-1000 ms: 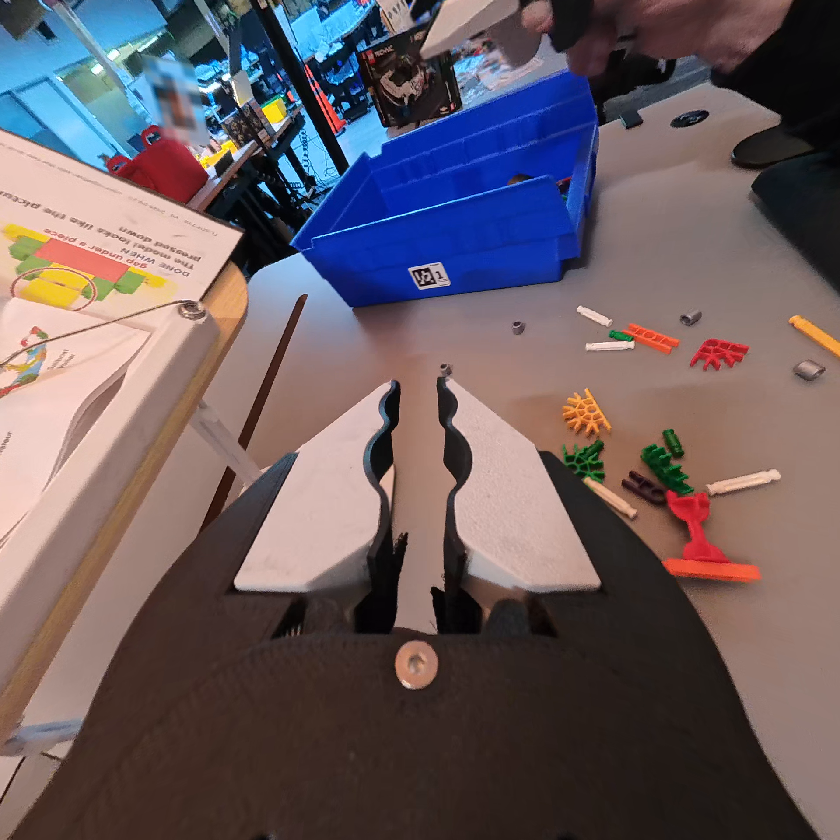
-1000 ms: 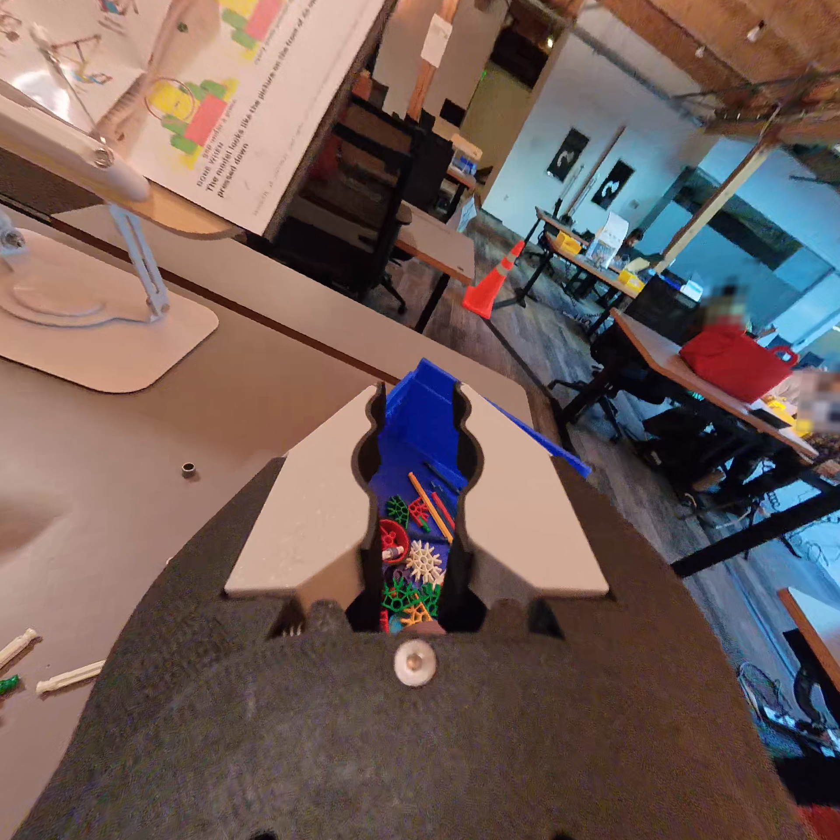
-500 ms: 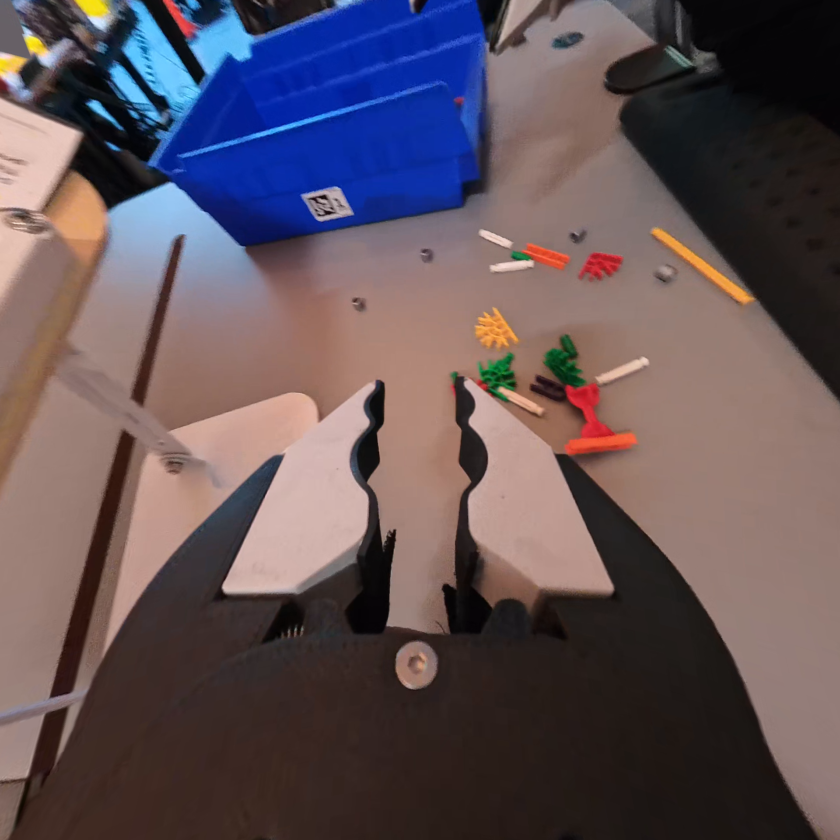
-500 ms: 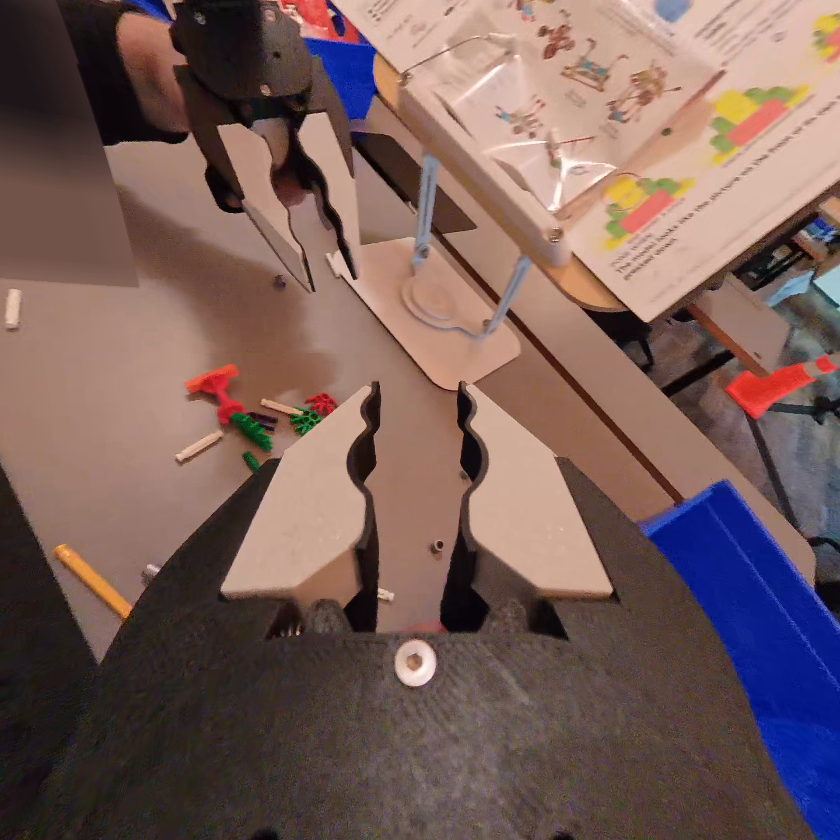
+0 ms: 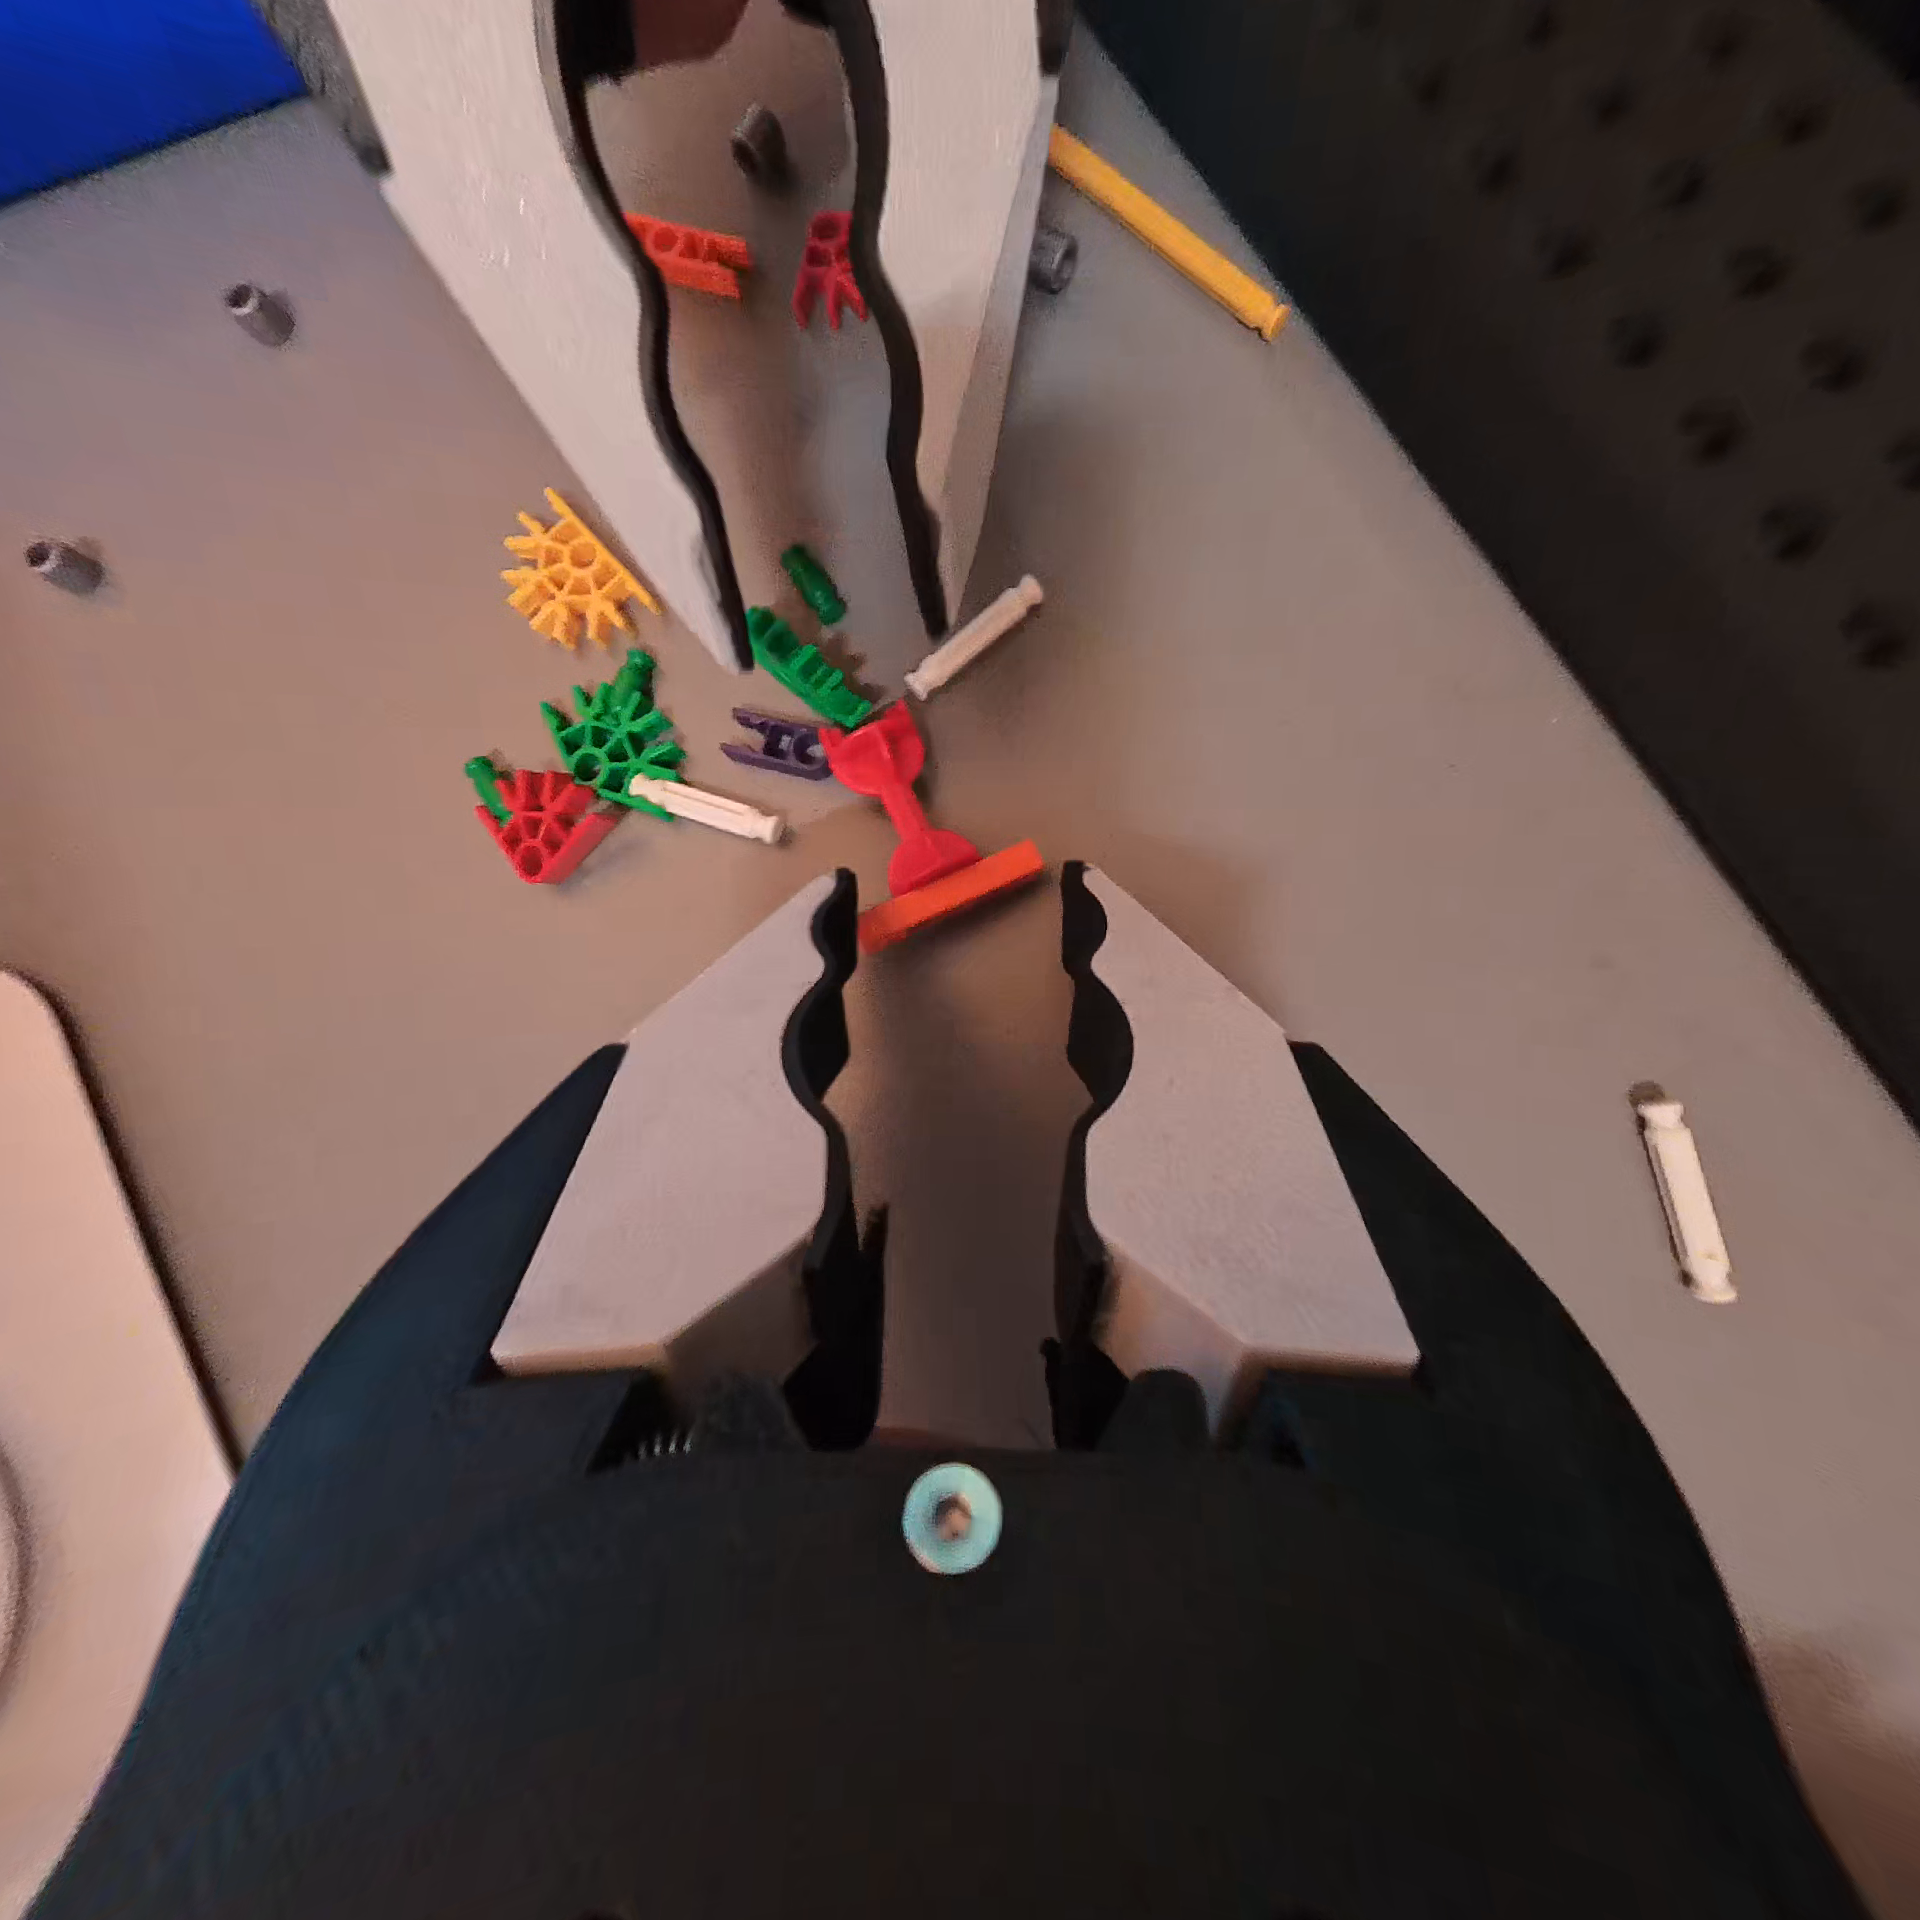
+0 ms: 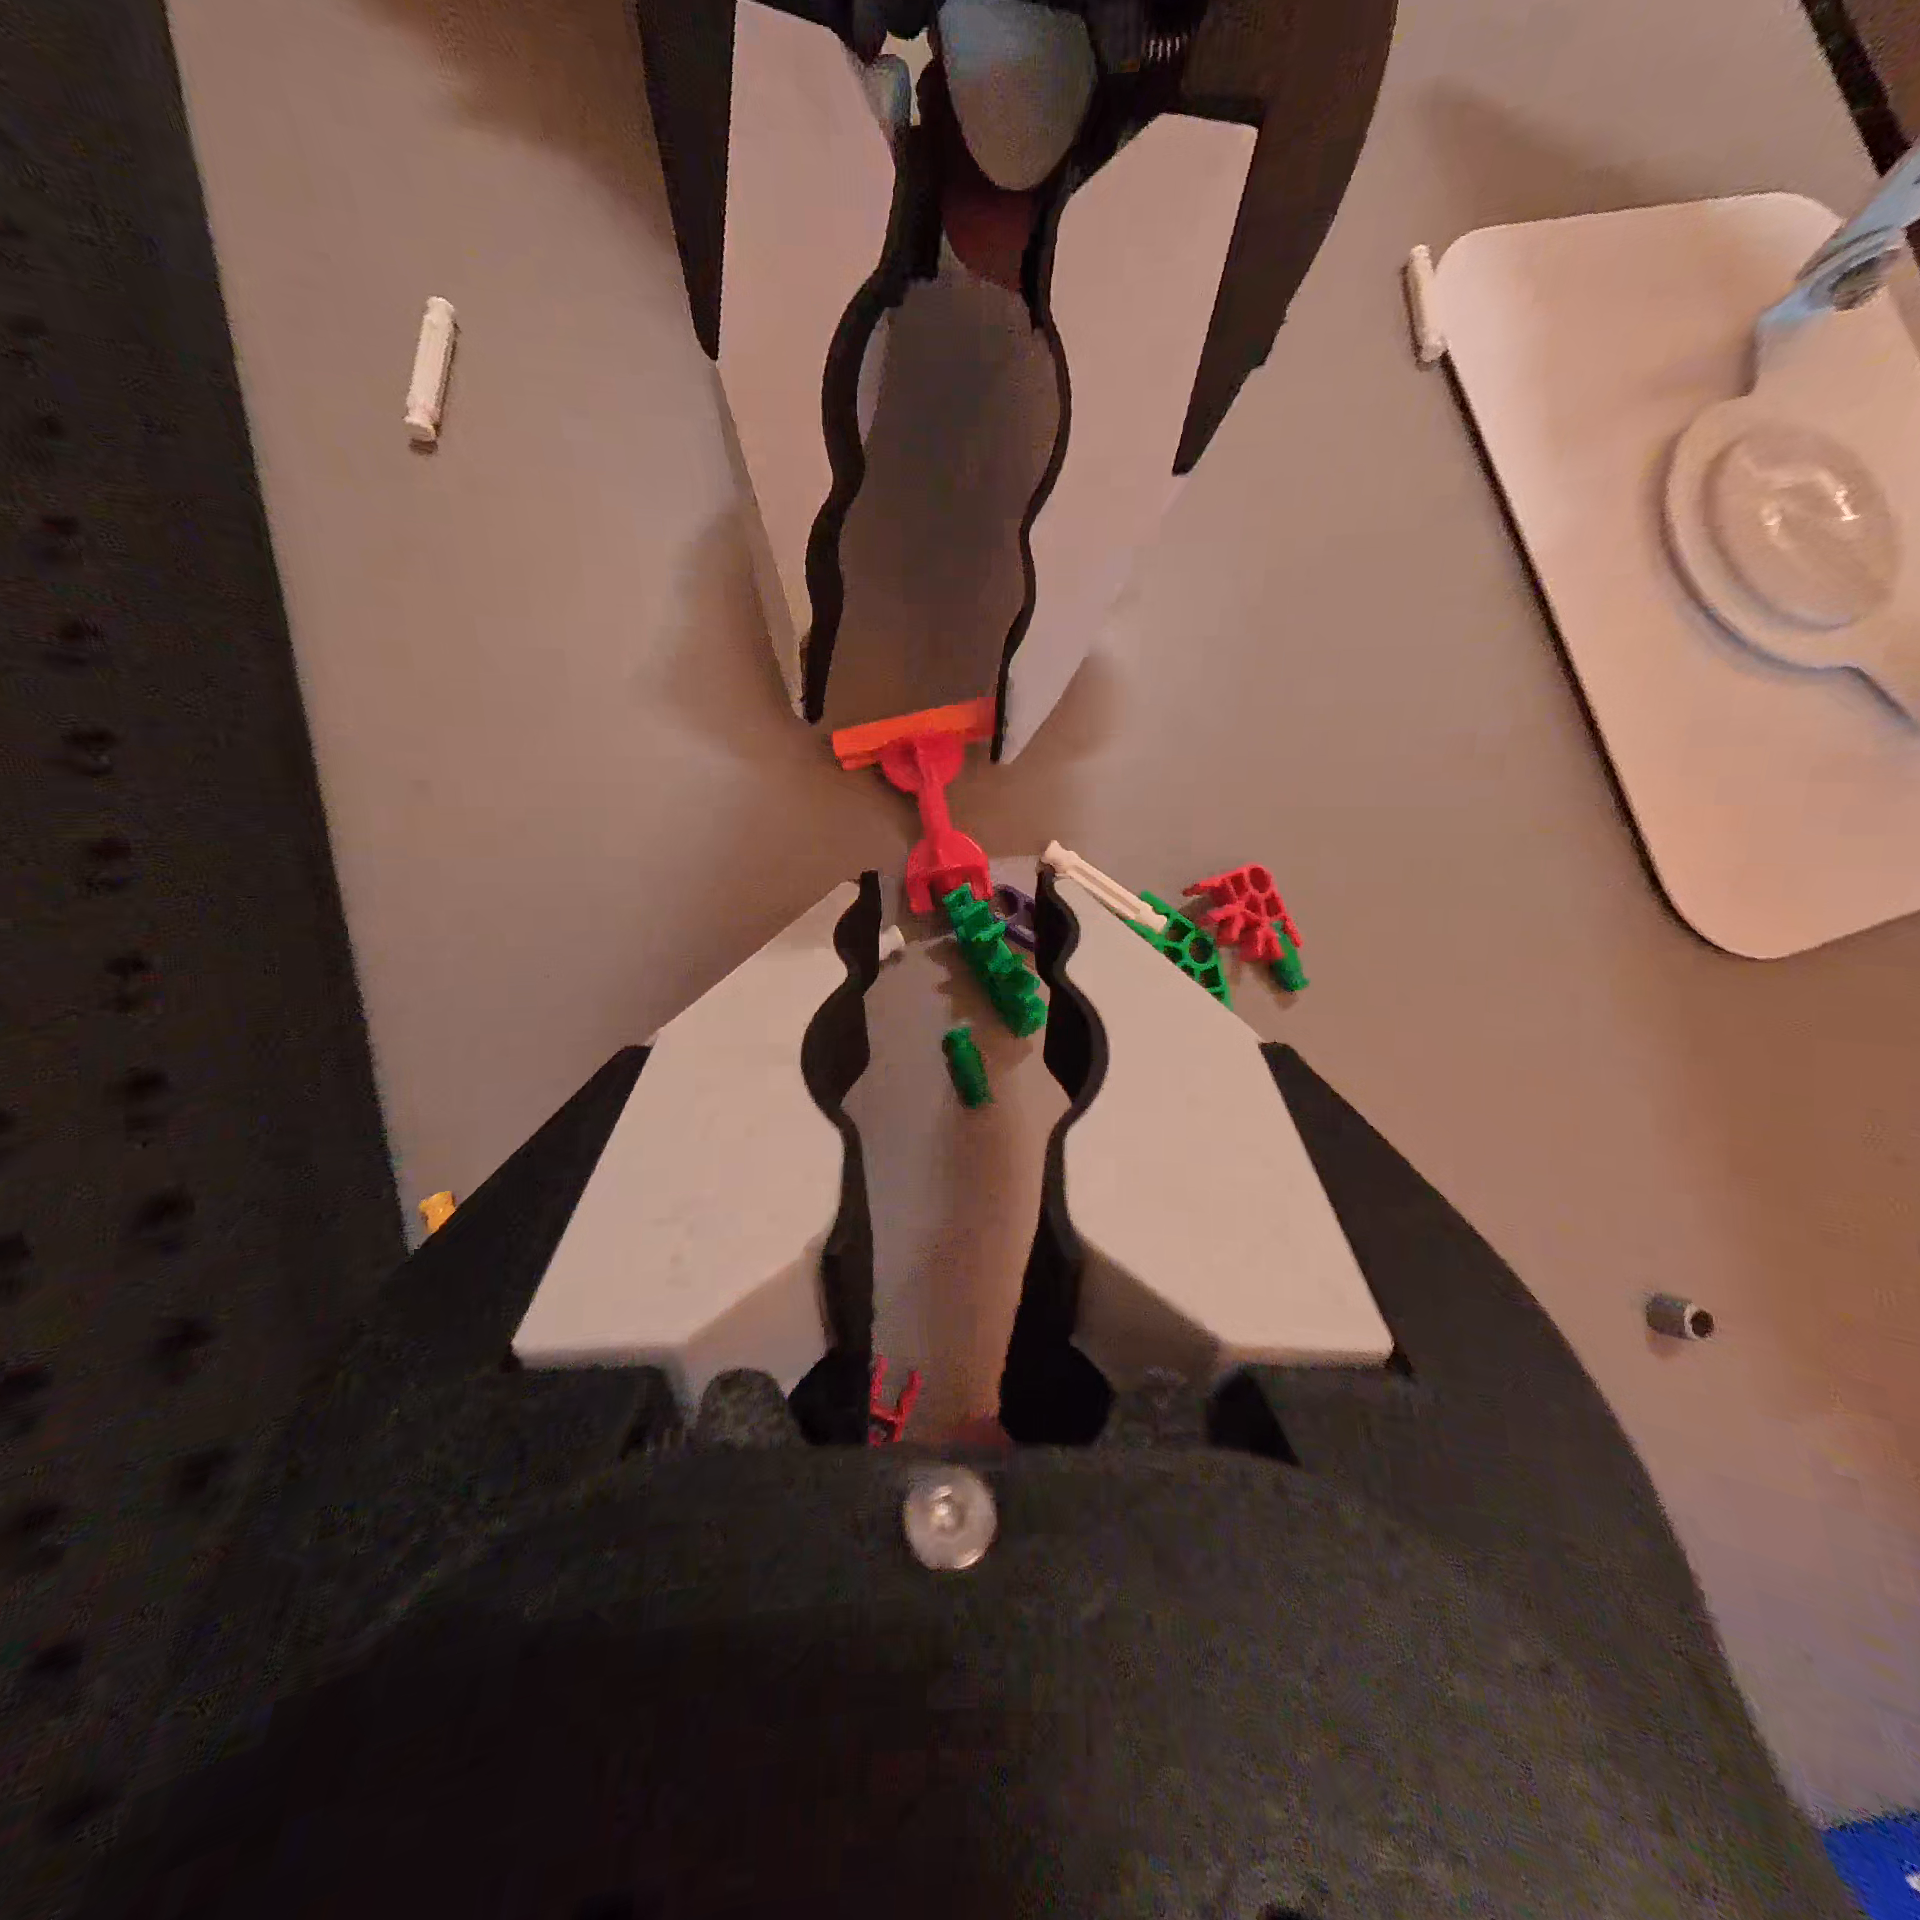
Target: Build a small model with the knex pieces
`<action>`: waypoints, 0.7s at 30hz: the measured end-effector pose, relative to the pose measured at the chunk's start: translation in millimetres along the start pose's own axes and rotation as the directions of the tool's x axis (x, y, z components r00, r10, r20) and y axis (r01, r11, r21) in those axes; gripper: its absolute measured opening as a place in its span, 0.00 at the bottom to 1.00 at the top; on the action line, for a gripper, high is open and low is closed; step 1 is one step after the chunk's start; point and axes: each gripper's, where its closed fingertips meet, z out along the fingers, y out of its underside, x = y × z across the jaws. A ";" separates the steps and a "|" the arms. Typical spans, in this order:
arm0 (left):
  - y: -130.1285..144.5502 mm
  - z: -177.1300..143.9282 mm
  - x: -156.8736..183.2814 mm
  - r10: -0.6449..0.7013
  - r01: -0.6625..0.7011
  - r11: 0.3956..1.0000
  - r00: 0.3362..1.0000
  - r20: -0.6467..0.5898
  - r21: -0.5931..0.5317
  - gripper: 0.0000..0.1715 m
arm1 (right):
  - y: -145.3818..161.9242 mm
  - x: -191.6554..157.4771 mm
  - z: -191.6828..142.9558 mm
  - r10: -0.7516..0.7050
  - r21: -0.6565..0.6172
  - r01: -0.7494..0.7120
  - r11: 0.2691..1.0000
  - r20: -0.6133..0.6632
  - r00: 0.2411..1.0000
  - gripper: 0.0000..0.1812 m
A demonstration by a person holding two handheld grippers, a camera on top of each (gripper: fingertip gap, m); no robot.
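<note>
A small build of a red rod piece (image 5: 896,795) joined to a flat orange piece (image 5: 951,896) lies on the grey table (image 5: 1299,831). My left gripper (image 5: 956,881) is open, low over the table, with the orange piece between its fingertips; it also shows in the right wrist view (image 6: 909,732). My right gripper (image 6: 953,883) is open and faces it from the far side, its tips astride a green toothed connector (image 6: 992,956) and a short green rod (image 6: 966,1065). In the left wrist view the right gripper (image 5: 831,634) comes down from the top. The red piece's cup end touches the green connector (image 5: 805,665).
Loose pieces lie around: a yellow connector (image 5: 571,577), a green connector (image 5: 608,743), a red fan connector (image 5: 540,826), a purple clip (image 5: 774,743), white rods (image 5: 971,639) (image 5: 1683,1205), a yellow rod (image 5: 1164,234). A white stand base (image 6: 1662,520), a black mat (image 5: 1662,416) and a blue bin corner (image 5: 104,94) border the area. Left tips to right tips: about 5 cm. My right tips are roughly 5 cm from the short green rod (image 6: 966,1065). Seen from the left wrist view (image 5: 798,581) as well.
Both grippers have swung down to the pile of pieces and now face each other across the red and orange build. The left jaws have opened wider.
</note>
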 end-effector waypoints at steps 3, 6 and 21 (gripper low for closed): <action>2.6 6.9 -0.8 0.017 -0.017 1.000 1.000 0.019 -0.023 0.17 | 1.1 -3.6 13.8 -0.015 -0.027 0.016 1.000 0.029 0.999 0.16; -0.4 9.7 -1.8 0.028 -0.028 1.000 0.999 0.038 -0.009 0.16 | 5.0 -3.4 26.3 -0.059 -0.073 0.060 0.996 0.017 0.998 0.15; -32.9 -27.1 -26.2 0.033 -0.063 0.984 0.984 0.176 0.167 0.13 | -10.3 20.4 0.6 -0.308 -0.083 0.297 0.951 -0.300 0.903 0.02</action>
